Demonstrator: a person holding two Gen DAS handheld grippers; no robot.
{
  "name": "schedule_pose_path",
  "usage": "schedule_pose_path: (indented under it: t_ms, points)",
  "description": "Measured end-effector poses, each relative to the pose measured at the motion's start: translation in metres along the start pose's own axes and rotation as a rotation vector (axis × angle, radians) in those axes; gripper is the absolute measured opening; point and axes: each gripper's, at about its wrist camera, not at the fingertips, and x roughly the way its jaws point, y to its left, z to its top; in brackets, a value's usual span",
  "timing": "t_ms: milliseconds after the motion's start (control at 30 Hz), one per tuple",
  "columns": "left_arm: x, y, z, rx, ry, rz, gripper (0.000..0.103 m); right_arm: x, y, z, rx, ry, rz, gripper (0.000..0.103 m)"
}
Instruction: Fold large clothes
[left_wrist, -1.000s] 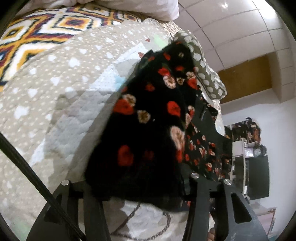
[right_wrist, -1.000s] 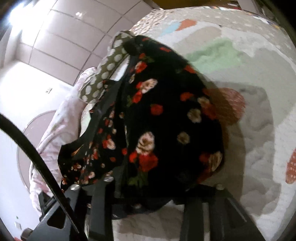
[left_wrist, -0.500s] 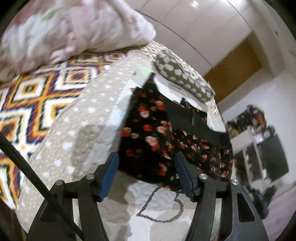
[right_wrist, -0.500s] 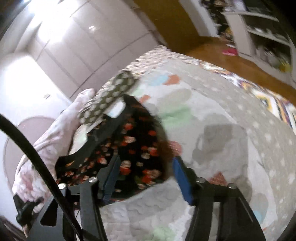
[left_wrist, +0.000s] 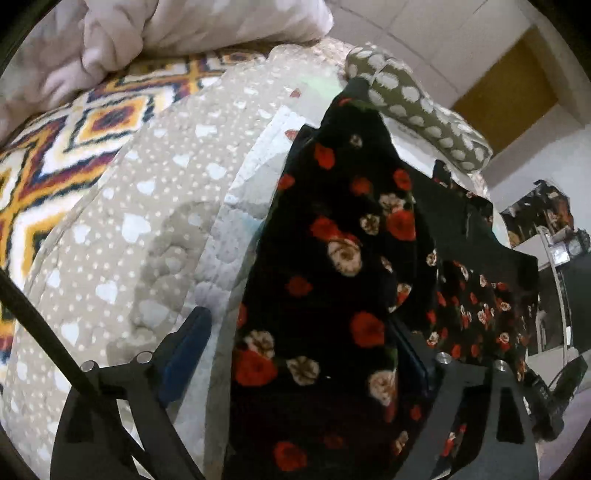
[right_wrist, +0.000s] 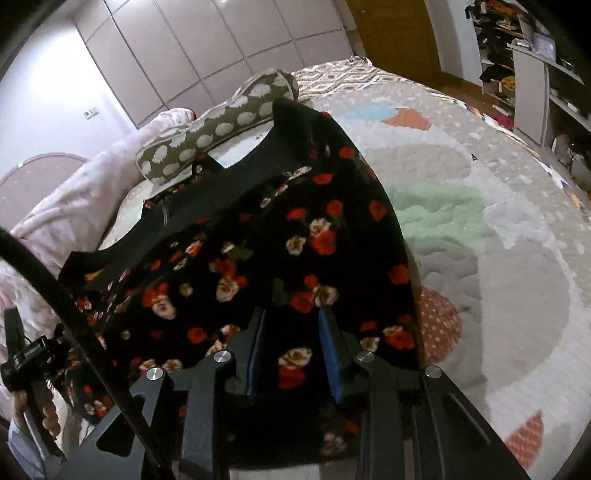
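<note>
A black garment with red and cream flowers (left_wrist: 343, 258) lies on the quilted bed cover, and it also fills the right wrist view (right_wrist: 266, 240). My left gripper (left_wrist: 295, 354) is open, its blue-padded jaws wide apart with the near hem of the garment lying between them. My right gripper (right_wrist: 293, 354) has its blue-padded jaws drawn close together, with a fold of the floral fabric between them near the garment's near edge. The far end of the garment reaches a spotted olive bolster.
The quilted beige cover (left_wrist: 140, 229) with pastel patches (right_wrist: 443, 214) spreads around the garment. A spotted olive bolster (left_wrist: 417, 110) (right_wrist: 218, 125) lies at the far end. A pink blanket (left_wrist: 147, 33) is piled at the back. Shelves (right_wrist: 535, 55) stand beside the bed.
Both grippers were open and drawn back from the garment half a second ago. Now both are down at its near edge, and the right one has narrowed around a fold.
</note>
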Motion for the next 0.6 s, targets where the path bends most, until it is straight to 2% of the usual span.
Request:
schedule_pose_path:
  t_ms: [100, 233, 333, 433, 467, 533, 600]
  points:
    - [0.001, -0.008, -0.003, 0.05, -0.021, 0.035, 0.093, 0.004, -0.001, 0.0, -0.018, -0.014, -0.003, 0.033]
    - [-0.007, -0.01, -0.001, 0.036, -0.012, 0.041, 0.092, 0.005, 0.007, 0.0, -0.047, -0.026, -0.041, 0.035]
    - [-0.028, -0.013, -0.007, 0.035, -0.024, 0.056, 0.092, 0.004, 0.012, 0.002, -0.062, -0.017, -0.056, 0.043]
    - [-0.062, -0.02, -0.017, 0.074, -0.078, 0.063, 0.092, -0.004, 0.019, 0.01, -0.078, 0.013, -0.082, 0.047]
    - [-0.071, -0.02, -0.02, 0.081, -0.095, 0.063, 0.092, -0.012, 0.022, 0.013, -0.077, 0.005, -0.091, 0.049]
    - [-0.089, -0.017, -0.026, 0.079, -0.126, 0.07, 0.092, -0.033, 0.03, 0.015, -0.065, -0.05, -0.089, 0.06]
    - [-0.101, -0.009, -0.031, 0.053, -0.141, 0.078, 0.092, -0.052, 0.044, 0.014, -0.076, -0.086, -0.058, 0.062]
